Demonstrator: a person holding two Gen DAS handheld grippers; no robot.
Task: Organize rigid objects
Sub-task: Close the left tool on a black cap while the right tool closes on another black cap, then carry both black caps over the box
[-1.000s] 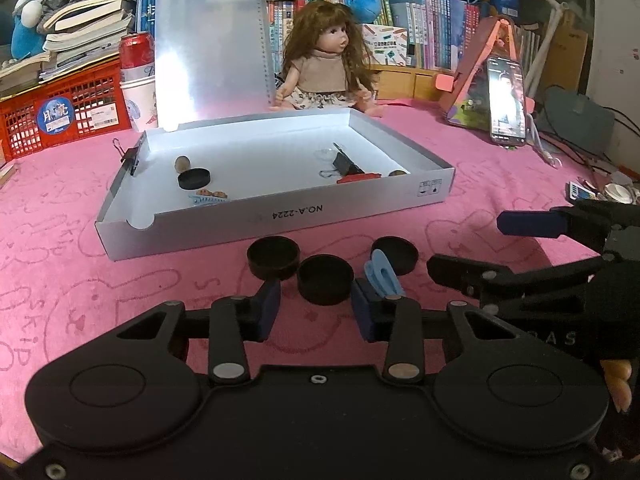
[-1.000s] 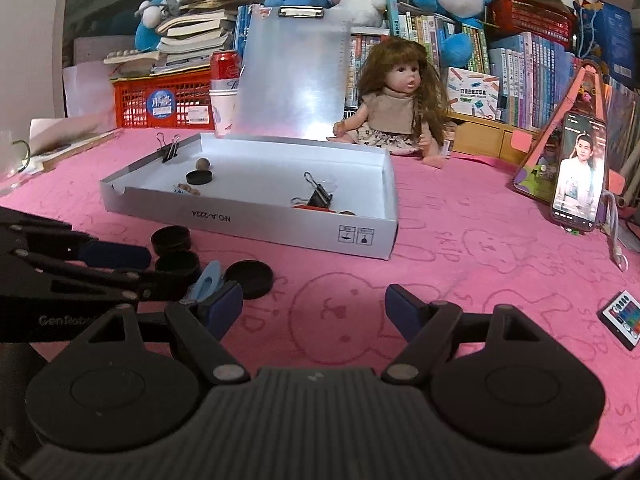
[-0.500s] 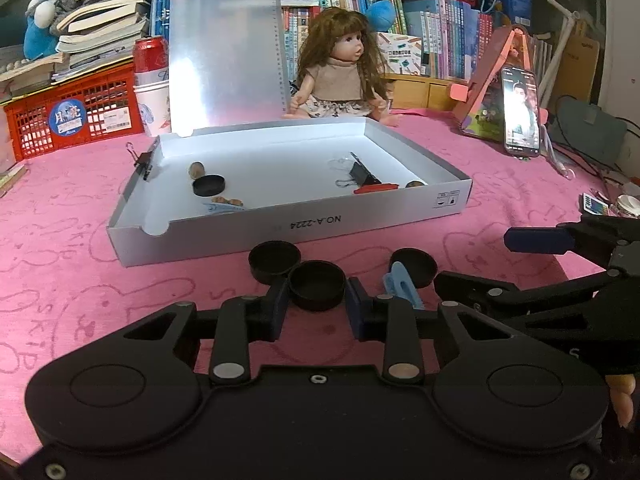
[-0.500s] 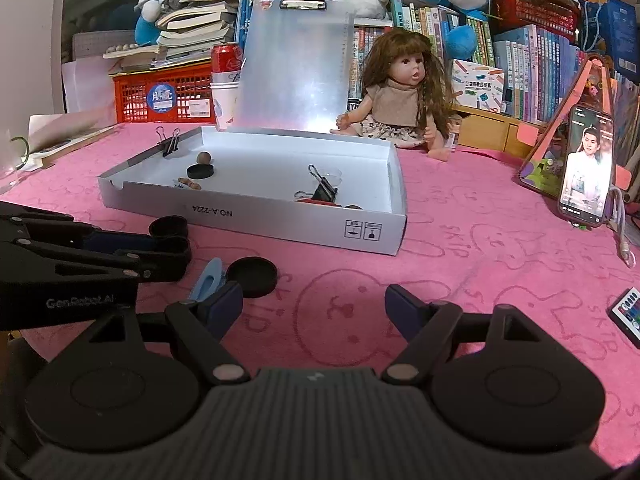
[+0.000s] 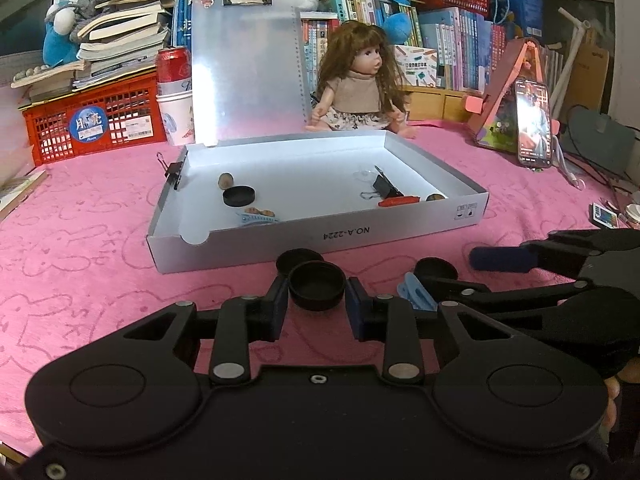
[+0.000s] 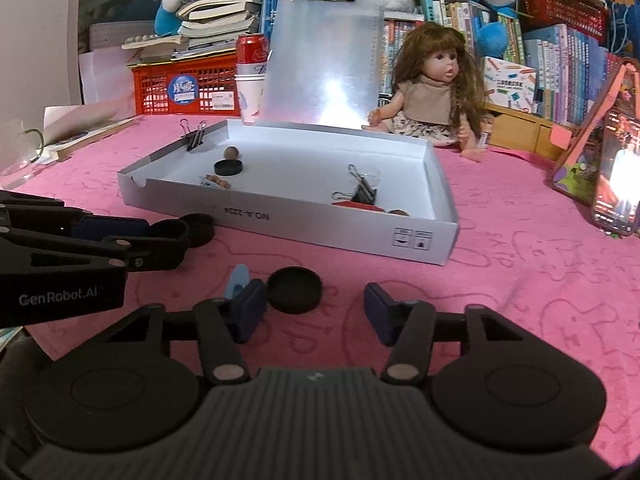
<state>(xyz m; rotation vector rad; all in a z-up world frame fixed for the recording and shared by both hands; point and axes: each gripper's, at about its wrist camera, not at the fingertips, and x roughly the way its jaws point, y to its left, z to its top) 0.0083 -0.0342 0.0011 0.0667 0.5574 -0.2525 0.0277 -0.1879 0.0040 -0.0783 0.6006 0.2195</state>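
My left gripper (image 5: 317, 305) is shut on a black round cap (image 5: 317, 285) and holds it just above the pink cloth, in front of the white cardboard box (image 5: 320, 236). A second black cap (image 5: 299, 259) lies behind it, a third (image 5: 436, 270) to the right beside a light-blue clip (image 5: 414, 289). My right gripper (image 6: 316, 314) is open low over the cloth; a black cap (image 6: 295, 289) lies near its left finger, the blue clip (image 6: 239, 276) further left. The left gripper shows in the right wrist view (image 6: 168, 240).
The box holds a black cap (image 5: 239, 195), binder clips (image 5: 386, 188), a red item (image 5: 399, 201) and small brown pieces. A doll (image 5: 362, 80), a clipboard (image 5: 244, 72), a red crate (image 5: 92, 120), a can and a phone (image 5: 534, 124) stand behind it.
My left gripper closed on the middle black cap and lifted it slightly toward the box. My right gripper shifted forward toward the cap near the blue clip and stayed open.
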